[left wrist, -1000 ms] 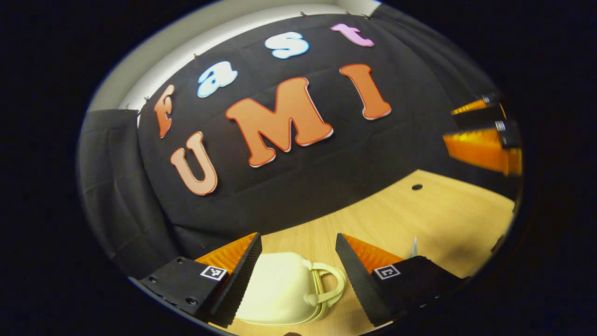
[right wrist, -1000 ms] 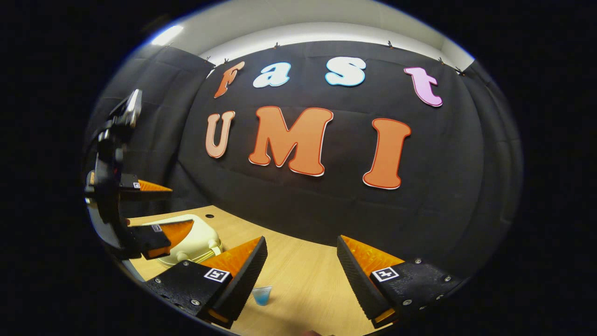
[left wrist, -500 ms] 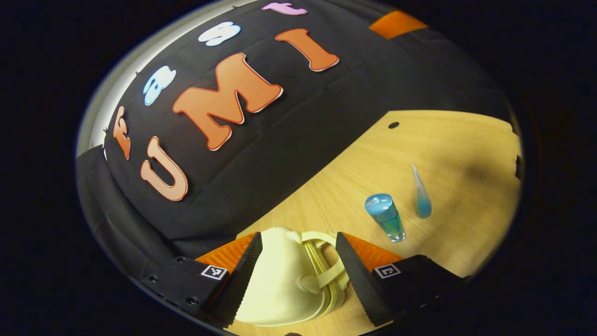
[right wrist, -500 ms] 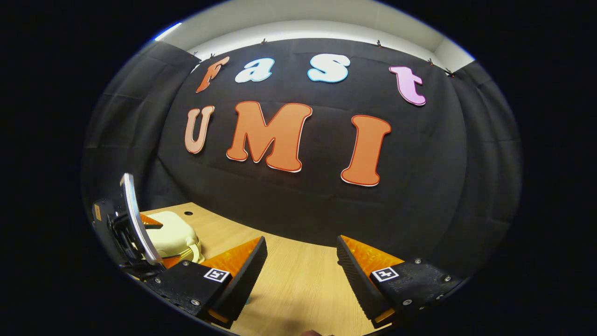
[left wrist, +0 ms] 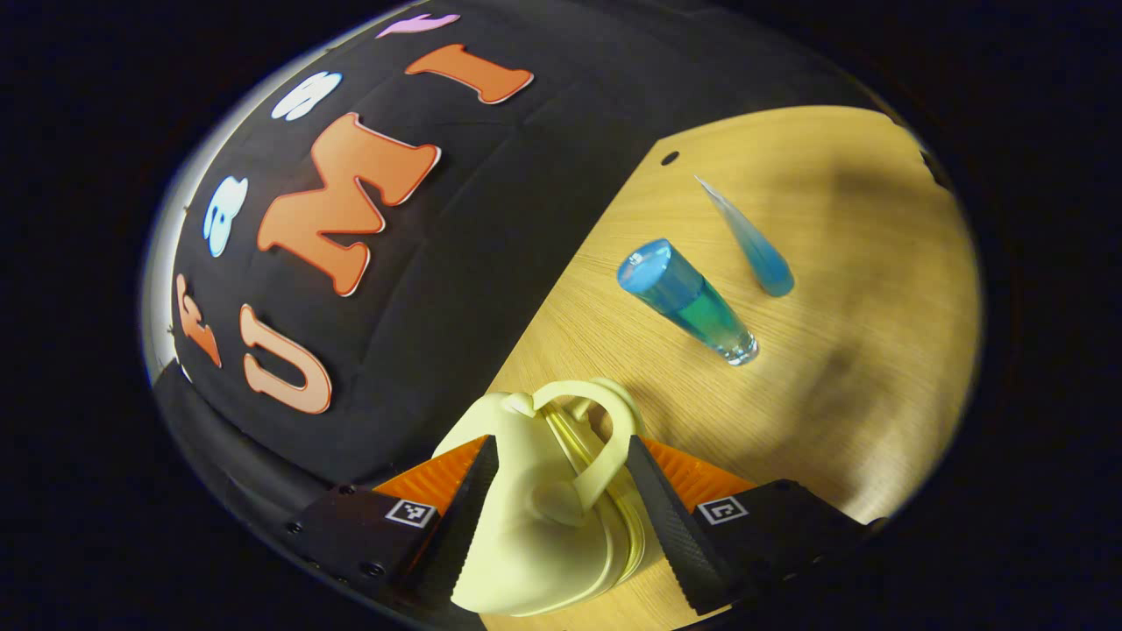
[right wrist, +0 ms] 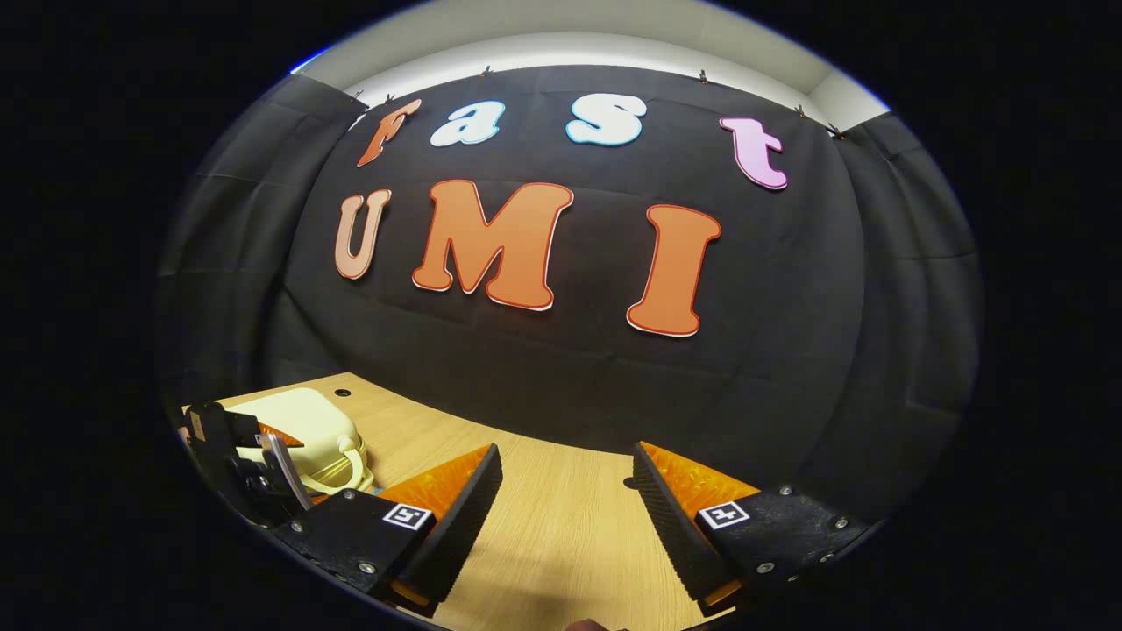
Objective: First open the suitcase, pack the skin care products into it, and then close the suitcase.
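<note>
A small cream suitcase (left wrist: 535, 526) sits closed at the bottom centre of the left gripper view, handle up. A blue bottle (left wrist: 686, 301) and blue tube (left wrist: 752, 245) lie upper right.

The suitcase (left wrist: 535, 517) is a pale cream yellow all over, handle included, with a slightly deeper yellow line along its seam; in the right gripper view the suitcase (right wrist: 302, 429) shows the same soft cream. The bottle (left wrist: 688, 302) has a bright sky-blue cap and a clear body tinted blue shading to teal green, with a colourless glassy base. The tube (left wrist: 752, 244) is translucent, almost clear at its thin end and deepening to light blue at its round end. The table (left wrist: 859, 368) is a light honey-coloured wood with fine straight grain, marked by one small dark round hole (left wrist: 670, 159).
</note>
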The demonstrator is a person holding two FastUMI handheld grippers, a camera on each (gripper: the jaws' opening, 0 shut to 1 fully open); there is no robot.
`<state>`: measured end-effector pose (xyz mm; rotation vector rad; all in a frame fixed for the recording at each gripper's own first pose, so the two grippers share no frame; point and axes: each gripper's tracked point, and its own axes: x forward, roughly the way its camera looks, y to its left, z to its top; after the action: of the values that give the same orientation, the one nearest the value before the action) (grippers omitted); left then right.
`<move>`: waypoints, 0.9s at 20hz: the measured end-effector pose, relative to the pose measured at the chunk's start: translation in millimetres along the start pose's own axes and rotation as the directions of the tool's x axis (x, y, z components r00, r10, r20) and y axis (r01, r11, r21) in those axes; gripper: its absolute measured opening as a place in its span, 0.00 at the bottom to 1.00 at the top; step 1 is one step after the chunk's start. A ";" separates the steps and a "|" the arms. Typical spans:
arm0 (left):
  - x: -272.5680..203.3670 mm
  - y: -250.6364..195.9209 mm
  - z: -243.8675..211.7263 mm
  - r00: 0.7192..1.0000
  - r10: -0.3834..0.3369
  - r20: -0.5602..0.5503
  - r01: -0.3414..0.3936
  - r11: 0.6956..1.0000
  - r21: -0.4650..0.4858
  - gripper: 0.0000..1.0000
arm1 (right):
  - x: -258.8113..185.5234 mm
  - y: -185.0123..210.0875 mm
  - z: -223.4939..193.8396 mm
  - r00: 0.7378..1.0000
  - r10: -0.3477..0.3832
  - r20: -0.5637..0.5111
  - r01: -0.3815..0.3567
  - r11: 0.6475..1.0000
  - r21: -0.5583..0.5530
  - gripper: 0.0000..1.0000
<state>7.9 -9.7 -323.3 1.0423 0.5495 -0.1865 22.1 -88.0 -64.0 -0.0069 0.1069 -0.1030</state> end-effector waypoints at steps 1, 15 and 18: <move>0.2 -3.4 -2.4 1.000 0.000 -0.007 0.000 1.000 0.030 0.90 | -1.2 -0.4 -0.7 1.000 -0.003 0.001 0.003 1.000 0.000 0.95; 16.1 -8.0 -6.9 1.000 0.009 -0.026 -0.008 0.999 0.031 0.12 | -27.9 -6.5 -16.8 1.000 -0.017 -0.015 0.017 1.000 0.013 0.95; 5.4 14.6 -1.8 1.000 -0.003 -0.004 0.003 0.995 -0.101 0.11 | -27.7 -4.9 -20.3 1.000 -0.013 -0.026 0.013 1.000 0.006 0.95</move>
<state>17.7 -0.2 -315.6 0.9439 0.5593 -0.1576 -7.9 -90.0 -81.2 0.0004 0.1326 -0.1161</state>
